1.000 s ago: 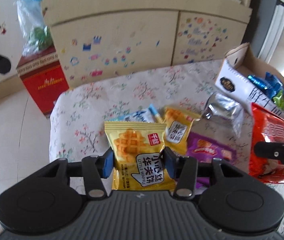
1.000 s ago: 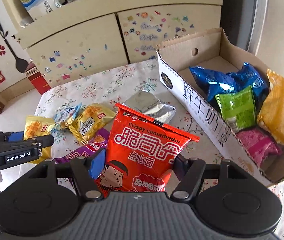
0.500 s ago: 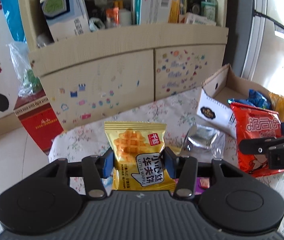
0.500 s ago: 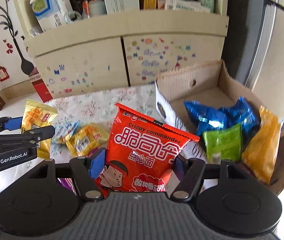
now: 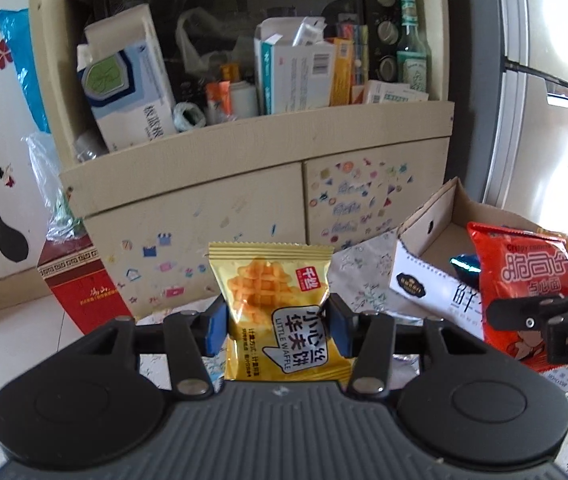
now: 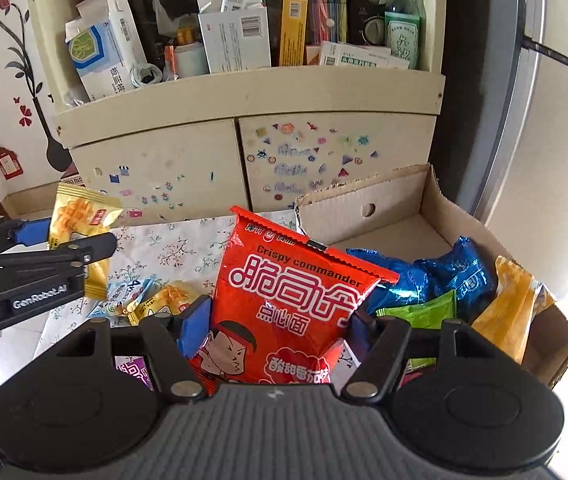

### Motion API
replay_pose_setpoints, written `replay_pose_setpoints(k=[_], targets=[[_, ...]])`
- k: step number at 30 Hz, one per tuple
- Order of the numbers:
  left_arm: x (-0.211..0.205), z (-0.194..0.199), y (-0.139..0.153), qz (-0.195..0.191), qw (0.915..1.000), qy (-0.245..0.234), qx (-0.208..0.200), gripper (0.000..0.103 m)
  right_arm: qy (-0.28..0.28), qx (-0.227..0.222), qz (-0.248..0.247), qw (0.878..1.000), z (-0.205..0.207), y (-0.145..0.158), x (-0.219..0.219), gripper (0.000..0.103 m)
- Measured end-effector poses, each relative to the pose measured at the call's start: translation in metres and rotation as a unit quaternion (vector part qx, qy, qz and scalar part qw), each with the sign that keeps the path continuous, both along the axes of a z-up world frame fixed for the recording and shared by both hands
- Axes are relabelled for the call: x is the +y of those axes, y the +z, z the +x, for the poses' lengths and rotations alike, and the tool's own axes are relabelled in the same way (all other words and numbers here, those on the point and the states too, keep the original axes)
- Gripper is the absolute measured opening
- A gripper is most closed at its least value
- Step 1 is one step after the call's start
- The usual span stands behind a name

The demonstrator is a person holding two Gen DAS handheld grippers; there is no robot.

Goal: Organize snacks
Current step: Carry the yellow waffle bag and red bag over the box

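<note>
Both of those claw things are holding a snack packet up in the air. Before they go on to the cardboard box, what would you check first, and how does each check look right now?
1. Left gripper jaws clamp the yellow waffle packet on both sides: ok.
2. Right gripper jaws clamp the red noodle bag: ok.
3. Both packets lifted off the tablecloth: ok.
4. Cardboard box open on top: ok.
5. Free space in the box: ok, its far end is bare; blue packets fill the near part.
6. The two grippers apart: ok.
</note>
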State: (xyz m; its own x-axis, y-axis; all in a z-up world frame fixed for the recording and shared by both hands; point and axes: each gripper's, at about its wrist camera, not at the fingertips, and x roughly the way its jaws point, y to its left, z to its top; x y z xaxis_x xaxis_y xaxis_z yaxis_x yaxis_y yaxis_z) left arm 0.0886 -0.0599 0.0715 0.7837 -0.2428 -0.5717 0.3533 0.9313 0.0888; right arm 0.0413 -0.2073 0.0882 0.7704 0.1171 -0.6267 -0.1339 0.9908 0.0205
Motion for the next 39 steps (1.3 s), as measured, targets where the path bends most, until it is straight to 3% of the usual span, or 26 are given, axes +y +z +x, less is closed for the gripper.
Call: replay_pose_setpoints(k=[7,21,26,39], targets=[[-0.017,-0.003,0.004,-0.014,0.9998,-0.014,-0.006,0.05,-0.02,-0.023,0.006,1.0,-0.006,0.011,-0.021,0.074],[-0.06,-0.01,0.009,-0.046,0.996,-0.076,-0.01,0.05,-0.123,-0.064,0.052,0.989,-0.019,0.042,-0.107,0.074],[-0.08,-0.006,0.012,-0.059,0.993,-0.102,-0.007,0.05,-0.149,-0.065,0.066,0.984,-0.02,0.043,-0.124,0.074],[-0.139,0.017,0.007,-0.05,0.987,-0.151,-0.02,0.05,-0.187,-0.045,0.081,0.978,-0.016,0.034,-0.137,0.074]])
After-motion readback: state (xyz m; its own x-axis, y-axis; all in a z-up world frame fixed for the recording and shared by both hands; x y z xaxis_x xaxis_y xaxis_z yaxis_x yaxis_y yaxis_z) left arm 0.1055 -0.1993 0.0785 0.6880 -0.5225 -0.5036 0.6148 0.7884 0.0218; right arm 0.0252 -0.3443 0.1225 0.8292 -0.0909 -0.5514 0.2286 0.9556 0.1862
